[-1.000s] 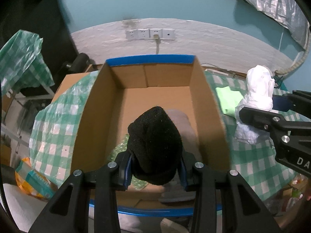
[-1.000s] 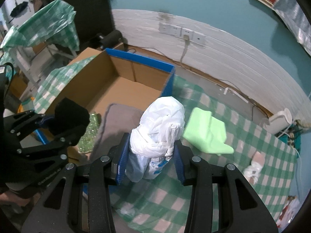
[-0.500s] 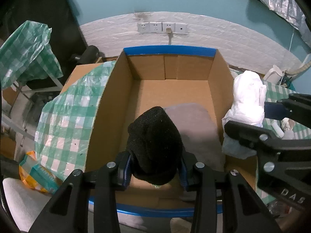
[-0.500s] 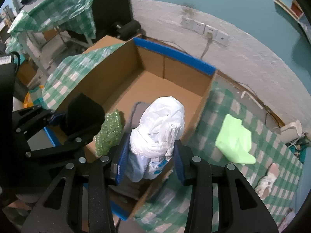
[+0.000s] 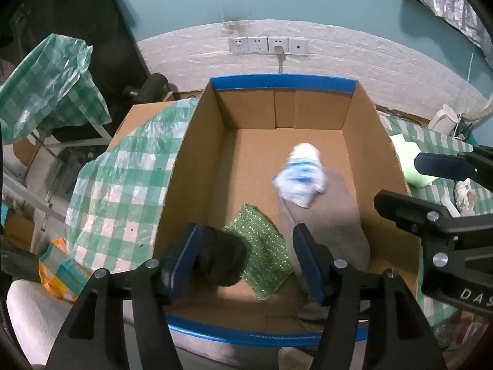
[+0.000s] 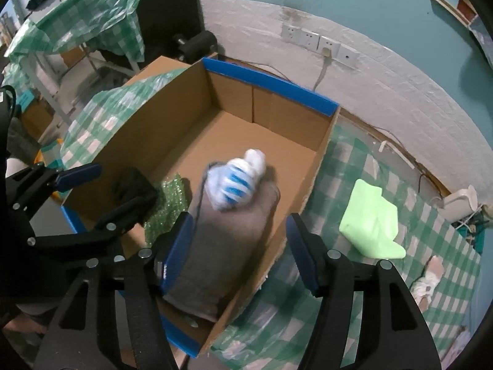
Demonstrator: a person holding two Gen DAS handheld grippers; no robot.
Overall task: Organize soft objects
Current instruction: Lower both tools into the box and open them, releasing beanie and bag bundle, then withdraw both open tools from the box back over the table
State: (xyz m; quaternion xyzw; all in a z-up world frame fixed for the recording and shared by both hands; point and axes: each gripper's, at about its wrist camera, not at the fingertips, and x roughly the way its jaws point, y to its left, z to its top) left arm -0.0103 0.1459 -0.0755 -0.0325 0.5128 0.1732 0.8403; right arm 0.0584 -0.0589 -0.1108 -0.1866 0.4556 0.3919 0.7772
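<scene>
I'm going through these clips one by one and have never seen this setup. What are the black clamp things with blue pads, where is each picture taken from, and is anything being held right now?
No robot arm here: a person holds one hand-held clamp tool in each hand, each with a fisheye camera looking forward along its two fingers. One picture is from the left gripper, the other from the right gripper; each tool also shows at the edge of the other's view.

Below them is a cardboard box with blue-taped rims, on a green checked tablecloth. Inside lie a grey cloth, a sparkly green pad, a black soft bundle and a blurred white-and-blue bundle, apparently in motion.

Both grippers are open and hold nothing. The black bundle sits against the left gripper's left pad, unclamped. A light green cloth and a small white item lie outside the box.
</scene>
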